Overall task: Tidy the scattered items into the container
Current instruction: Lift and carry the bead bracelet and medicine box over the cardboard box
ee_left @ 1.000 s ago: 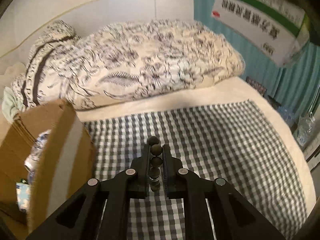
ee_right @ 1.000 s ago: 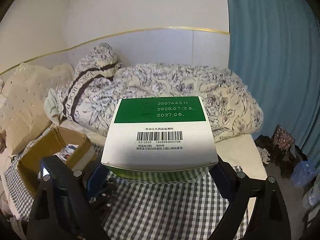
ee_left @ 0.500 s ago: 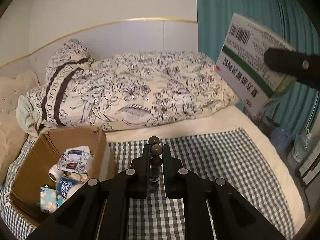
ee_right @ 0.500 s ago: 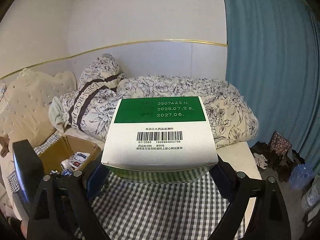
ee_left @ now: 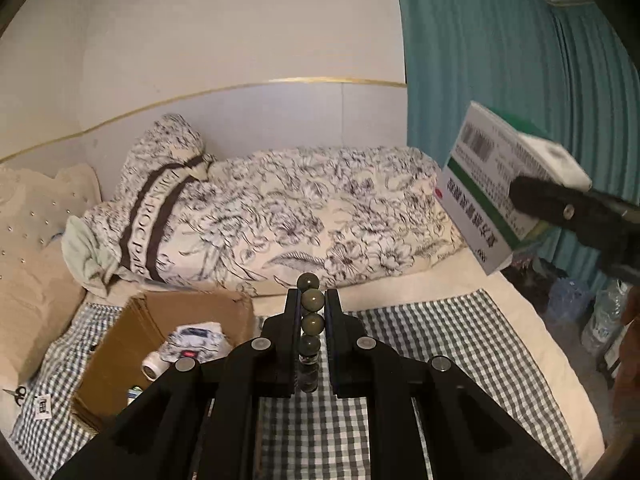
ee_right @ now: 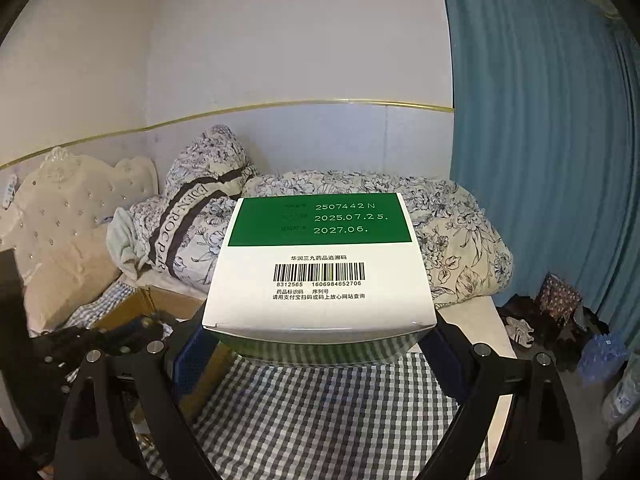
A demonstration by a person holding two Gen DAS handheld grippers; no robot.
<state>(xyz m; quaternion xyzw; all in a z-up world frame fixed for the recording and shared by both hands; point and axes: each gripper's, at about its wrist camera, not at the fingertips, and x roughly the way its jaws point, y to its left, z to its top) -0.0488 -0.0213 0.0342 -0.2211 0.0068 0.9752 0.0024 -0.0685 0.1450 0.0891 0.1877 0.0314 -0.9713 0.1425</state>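
- The left gripper (ee_left: 312, 304) was clamped on a string of dark green beads (ee_left: 311, 322), which stood in a line between its narrow jaws, above the checked cloth (ee_left: 460, 352).
- The right gripper (ee_right: 320, 344) held its jaws wide around a white and green medicine box (ee_right: 320, 268), pads pressed to the box's sides, up in the air over the bed.
- A cardboard box (ee_left: 192, 308) sat on the cloth at the left, with small packets (ee_left: 196, 340) inside.
- A floral duvet (ee_left: 320, 216) lay bunched behind.
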